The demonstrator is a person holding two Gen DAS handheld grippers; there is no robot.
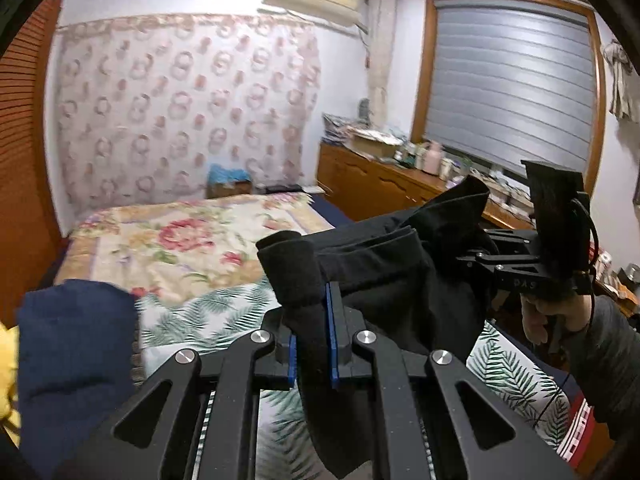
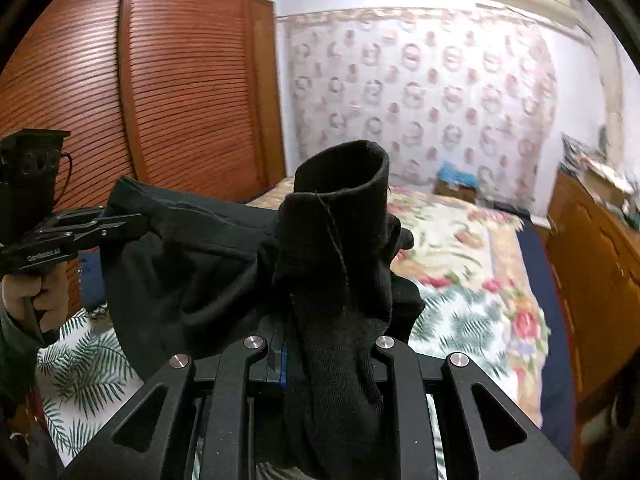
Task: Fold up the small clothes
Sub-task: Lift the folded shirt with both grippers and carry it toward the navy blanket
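We find the black garment (image 1: 384, 276) held up above the bed (image 1: 208, 240), stretched between both claws, its long axis running roughly level from one claw to the other. The left claw (image 1: 312, 344) is clamped on one end, a rolled hem standing above its blue pads (image 1: 332, 320). The right claw (image 2: 332, 356) is clamped on the other end, where a tubular opening points upward. A folded navy cloth (image 1: 72, 360) lies nearby
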